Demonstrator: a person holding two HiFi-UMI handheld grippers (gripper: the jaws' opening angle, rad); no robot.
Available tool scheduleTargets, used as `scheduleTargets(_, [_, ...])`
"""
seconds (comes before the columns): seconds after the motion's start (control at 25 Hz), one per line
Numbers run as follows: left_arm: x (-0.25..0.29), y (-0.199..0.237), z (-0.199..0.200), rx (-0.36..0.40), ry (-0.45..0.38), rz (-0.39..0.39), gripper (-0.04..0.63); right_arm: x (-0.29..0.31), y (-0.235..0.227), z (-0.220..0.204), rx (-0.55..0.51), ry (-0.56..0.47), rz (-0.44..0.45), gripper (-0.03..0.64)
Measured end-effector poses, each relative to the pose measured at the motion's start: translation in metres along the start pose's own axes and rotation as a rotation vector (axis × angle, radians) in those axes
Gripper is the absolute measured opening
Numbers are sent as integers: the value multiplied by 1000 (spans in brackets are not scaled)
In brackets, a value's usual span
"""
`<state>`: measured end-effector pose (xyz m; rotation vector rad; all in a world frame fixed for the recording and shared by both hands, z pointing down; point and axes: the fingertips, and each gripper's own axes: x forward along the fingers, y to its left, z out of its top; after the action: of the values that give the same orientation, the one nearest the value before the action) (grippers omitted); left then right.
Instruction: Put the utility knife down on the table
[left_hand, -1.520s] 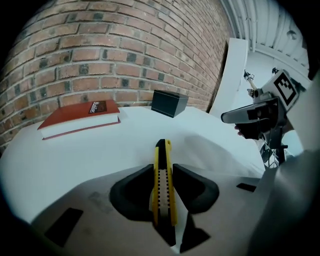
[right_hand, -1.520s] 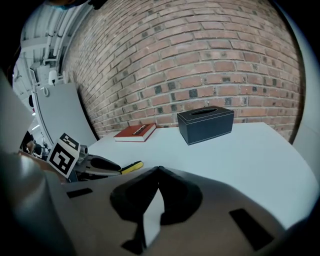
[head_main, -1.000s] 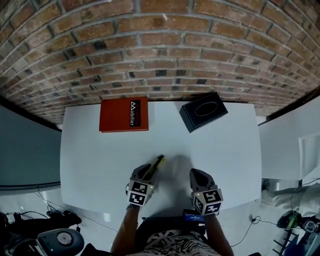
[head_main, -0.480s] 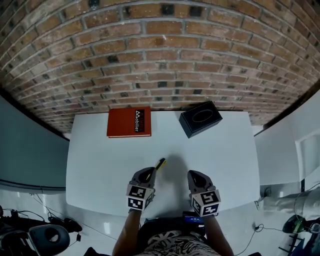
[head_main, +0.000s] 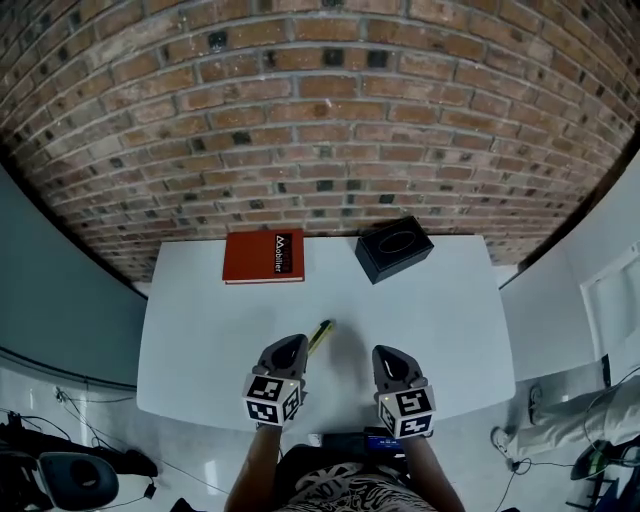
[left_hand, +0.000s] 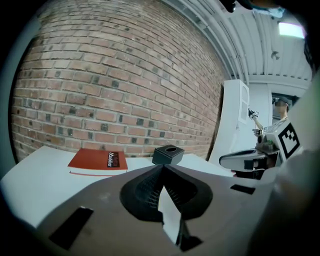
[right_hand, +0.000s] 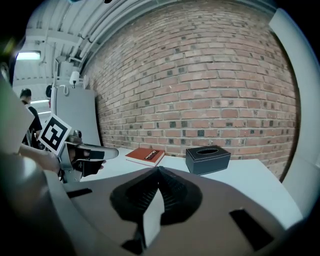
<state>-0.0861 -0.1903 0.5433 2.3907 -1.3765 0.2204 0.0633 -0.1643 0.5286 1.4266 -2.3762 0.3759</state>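
The utility knife (head_main: 320, 335), yellow and black, lies on the white table (head_main: 200, 330) just ahead and right of my left gripper (head_main: 293, 344); its rear end is hidden under the jaws. Neither gripper view shows the knife. In the left gripper view my left gripper (left_hand: 162, 170) has its jaws together with nothing between them. My right gripper (head_main: 386, 353) hovers beside it near the table's front edge, and in its own view (right_hand: 159, 170) it is shut and empty.
A red book (head_main: 264, 257) lies at the back left of the table and a black tissue box (head_main: 394, 249) at the back right, both against the brick wall. White furniture stands off the table's right end.
The head view has pulled up and back, so the table looks smaller. Both grippers and the knife keep their places on the table.
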Motion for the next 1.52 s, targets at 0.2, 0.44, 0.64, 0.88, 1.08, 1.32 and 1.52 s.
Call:
scheduleTargets(0.2, [-11, -2, 7, -20, -31, -8, 14, -7, 6, 7, -21, -34, -7, 0])
scheduleTargets(0.44, [-22, -2, 8, 14, -26, 21, 14, -17, 11, 11, -26, -58, -17, 0])
scheduleTargets(0.64, [-23, -5, 10, 32, -25, 20, 14, -19, 11, 11, -11, -64, -22, 0])
scheduleTargets(0.88, [-22, -9, 6, 35, -20, 10, 14, -22, 10, 9, -11, -62, -21, 0])
scheduleTargets(1.08, [-24, -10, 7, 32, -23, 10, 14, -24, 10, 7, -11, -61, -20, 0])
scheduleTargets(1.32, [-23, -11, 6, 73, -8, 22, 14, -24, 10, 9, -9, -62, -18, 0])
scheduleTargets(1.52, [-23, -12, 6, 67, -7, 16, 14, -24, 9, 8, -7, -62, -18, 0])
